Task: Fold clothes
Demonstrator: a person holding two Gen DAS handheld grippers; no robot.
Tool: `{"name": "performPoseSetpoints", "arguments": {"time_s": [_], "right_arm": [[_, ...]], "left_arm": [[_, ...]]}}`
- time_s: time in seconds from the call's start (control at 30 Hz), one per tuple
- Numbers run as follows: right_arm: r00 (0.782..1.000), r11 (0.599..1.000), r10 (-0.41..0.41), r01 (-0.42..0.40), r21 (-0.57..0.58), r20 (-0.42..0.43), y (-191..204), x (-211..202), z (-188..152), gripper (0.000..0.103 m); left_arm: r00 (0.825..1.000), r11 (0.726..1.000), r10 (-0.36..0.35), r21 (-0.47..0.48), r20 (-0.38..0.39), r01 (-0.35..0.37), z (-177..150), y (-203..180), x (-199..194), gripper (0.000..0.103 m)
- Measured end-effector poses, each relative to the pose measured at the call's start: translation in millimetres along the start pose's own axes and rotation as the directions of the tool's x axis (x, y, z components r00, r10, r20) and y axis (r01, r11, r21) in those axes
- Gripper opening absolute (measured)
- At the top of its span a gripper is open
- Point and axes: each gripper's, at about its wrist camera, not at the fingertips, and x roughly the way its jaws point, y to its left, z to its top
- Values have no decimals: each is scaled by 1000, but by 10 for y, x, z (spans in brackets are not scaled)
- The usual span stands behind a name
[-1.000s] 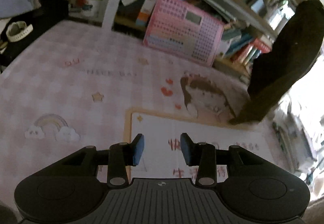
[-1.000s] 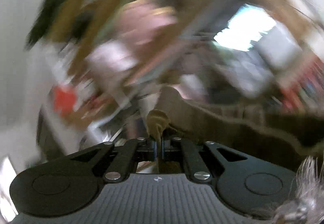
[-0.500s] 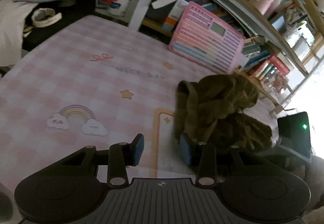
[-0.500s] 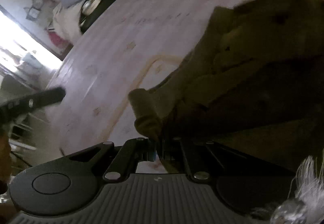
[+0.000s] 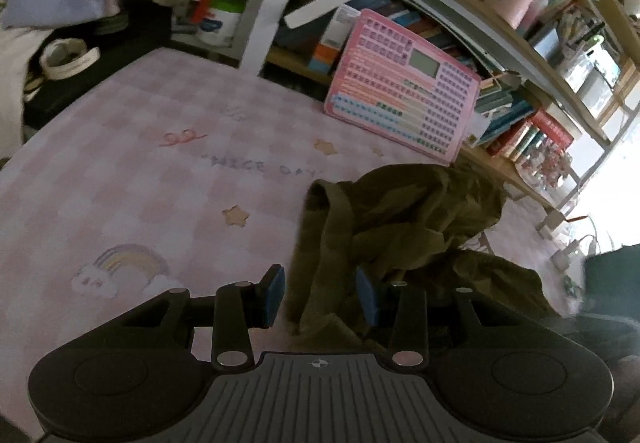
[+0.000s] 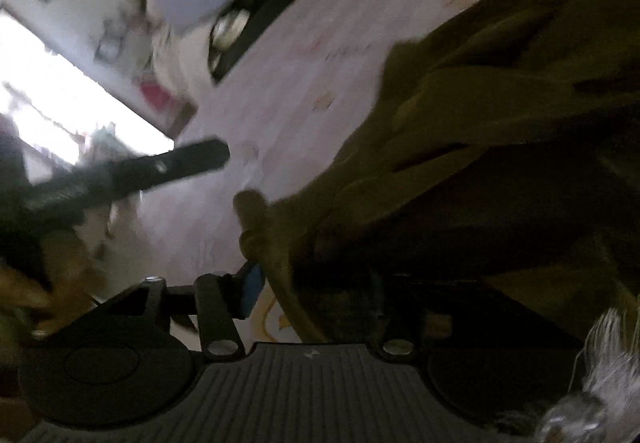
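An olive-green garment (image 5: 404,227) lies crumpled on the pink checked table mat (image 5: 132,183). My left gripper (image 5: 320,297) is open, and a fold of the garment hangs between its blue-padded fingers without being pinched. In the right wrist view the garment (image 6: 480,147) fills the right side. My right gripper (image 6: 312,295) is open, with cloth lying loose between its fingers; its right finger is hidden by the cloth. The left gripper shows as a dark bar (image 6: 132,175) at left in that view.
A pink calculator-like board (image 5: 404,99) leans against shelves of books (image 5: 520,123) behind the mat. A roll of tape (image 5: 66,57) on a black item and pen holders (image 5: 216,15) sit at the back left. A dark device (image 5: 612,275) stands at the right.
The garment was brought from hanging at the right down onto the mat. My right gripper, shut on it before, has opened. My left gripper moved up to the cloth's near edge.
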Motion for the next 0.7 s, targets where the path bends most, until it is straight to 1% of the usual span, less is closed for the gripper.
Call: {"name": "performPoseSetpoints", "arguments": {"time_s": [0.07,0.13,0.2,0.23,0.3,0.33,0.43,0.5,0.53,0.6,0.63,0.7], "right_arm": [[995,994,-75,69,84,67,-181,-227,-120,54],[980,976,-154,132,171,126,-363,-455,-239,54],[955,947,-237,186,261,178,-544,-682,-359,54],[939,929,-279,210,306,200,-635,-796,-418,54],[901,883,-363,251,396,238,-816,-1024,-538,54],[880,858,-407,277,434,244,-892,-1116,-604,54],[816,769,-540,381,513,204,-1044,-1307,-825,54],[771,706,-613,434,560,175,-1129,-1422,-962,53],[758,685,-631,441,580,168,-1151,-1439,-1020,54],[731,653,-665,466,597,157,-1155,-1458,-1103,53],[717,644,-680,486,591,152,-1139,-1453,-1125,53],[690,638,-709,541,547,145,-1080,-1411,-1130,53]], "left_arm": [[1000,1000,-7,23,1,7,42,-51,75,40],[1000,999,-14,45,0,14,88,-95,156,40],[1000,997,-23,71,-4,23,145,-152,266,40],[1000,996,-27,87,-6,28,174,-181,326,40],[999,993,-35,117,-8,36,227,-239,456,40],[999,990,-36,135,-14,37,253,-278,536,40],[999,980,-35,193,-36,42,326,-405,761,40],[999,977,-8,214,-35,16,361,-467,888,40],[1000,977,12,213,-29,-5,379,-478,942,40],[999,985,34,172,-41,-27,427,-411,1042,40],[998,989,40,148,-55,-31,448,-365,1096,40],[995,994,50,99,-84,-41,491,-272,1204,38]]}}
